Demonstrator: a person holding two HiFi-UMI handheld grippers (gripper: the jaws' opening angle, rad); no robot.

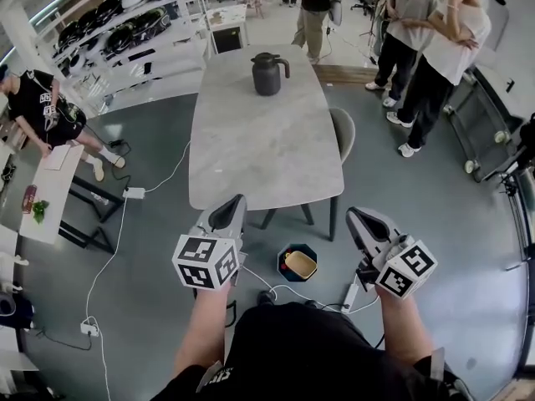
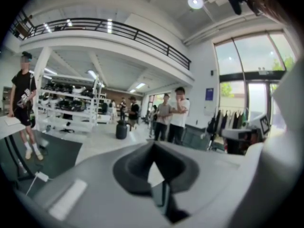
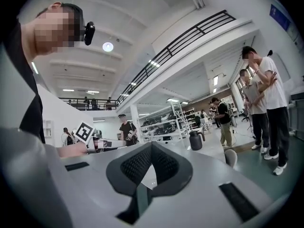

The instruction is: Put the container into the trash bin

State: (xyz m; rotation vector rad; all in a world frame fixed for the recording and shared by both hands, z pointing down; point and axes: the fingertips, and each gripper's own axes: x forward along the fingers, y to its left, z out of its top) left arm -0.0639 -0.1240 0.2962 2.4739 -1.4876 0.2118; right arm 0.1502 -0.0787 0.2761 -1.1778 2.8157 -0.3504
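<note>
1. Both jaws of your left gripper (image 2: 153, 148) are pressed together, and nothing is between them.
2. Your right gripper (image 3: 151, 148) is the same: its jaws are pressed together and pinch nothing.
3. Just past both sets of jaw tips is the big grey table (image 1: 259, 140). It is the biggest thing near you.
4. A grey chair (image 1: 343, 132) is tucked at the table's side, ahead of your right jaws.
5. A dark trash bin (image 1: 285, 252) stands on the floor, low down between your two grippers.
6. A dark jug (image 1: 267, 73) stands upright on the far end of the table, well ahead of both jaws.
7. The container (image 1: 301, 264) lies inside the trash bin, below your jaws and well apart from them.
</note>
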